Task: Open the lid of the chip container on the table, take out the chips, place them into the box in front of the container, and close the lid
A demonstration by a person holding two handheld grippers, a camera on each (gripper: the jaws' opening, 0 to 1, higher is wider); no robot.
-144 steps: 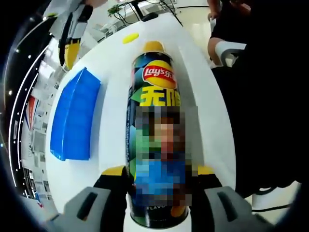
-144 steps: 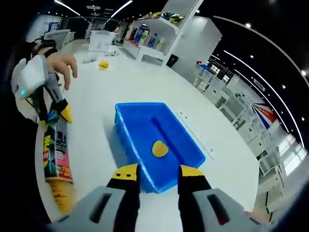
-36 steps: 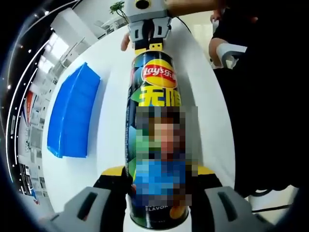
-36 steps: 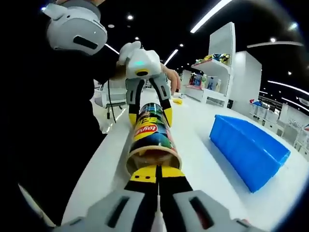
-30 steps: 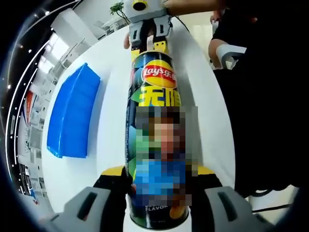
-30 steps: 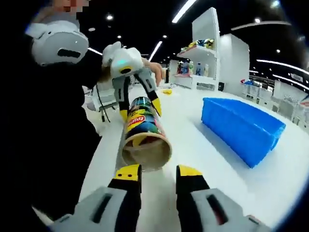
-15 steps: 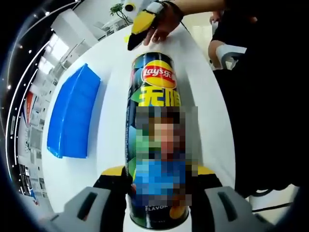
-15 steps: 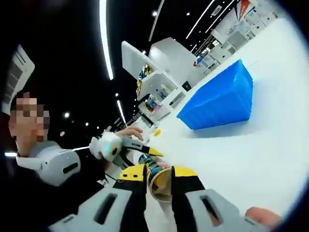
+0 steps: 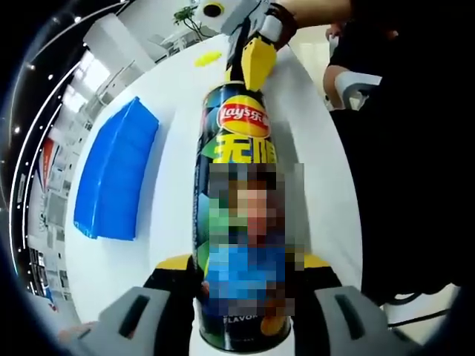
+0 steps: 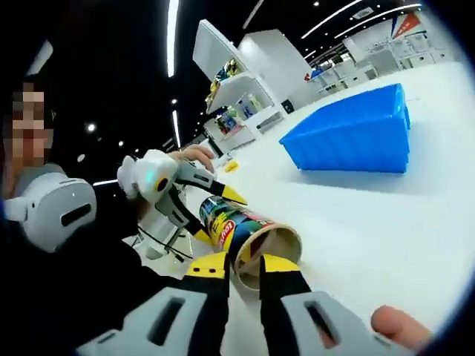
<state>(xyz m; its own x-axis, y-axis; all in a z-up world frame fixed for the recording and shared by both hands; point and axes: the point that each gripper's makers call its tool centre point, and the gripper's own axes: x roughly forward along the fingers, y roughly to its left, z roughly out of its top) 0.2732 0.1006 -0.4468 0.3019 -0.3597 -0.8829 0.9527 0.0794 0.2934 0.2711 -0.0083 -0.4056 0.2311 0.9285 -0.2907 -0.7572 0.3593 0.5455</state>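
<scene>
Chip removal is in hand. Left gripper (image 9: 241, 278) clamps the chip container (image 9: 237, 215), lying beside the blue box (image 9: 115, 174). Right gripper (image 10: 243, 265), jaws slightly parted, straddles its open rim; next, pinch a chip.

The left gripper view looked close along the lying colourful cardboard chip can (image 9: 239, 215); the right gripper view faced its open mouth (image 10: 256, 245). Both shared the blue plastic box (image 9: 115, 178).

Left gripper (image 9: 243, 271) clamped, right gripper (image 10: 243, 265) nearly closed

White display shelves (image 10: 237, 67), potted plant (image 9: 187, 16)
</scene>
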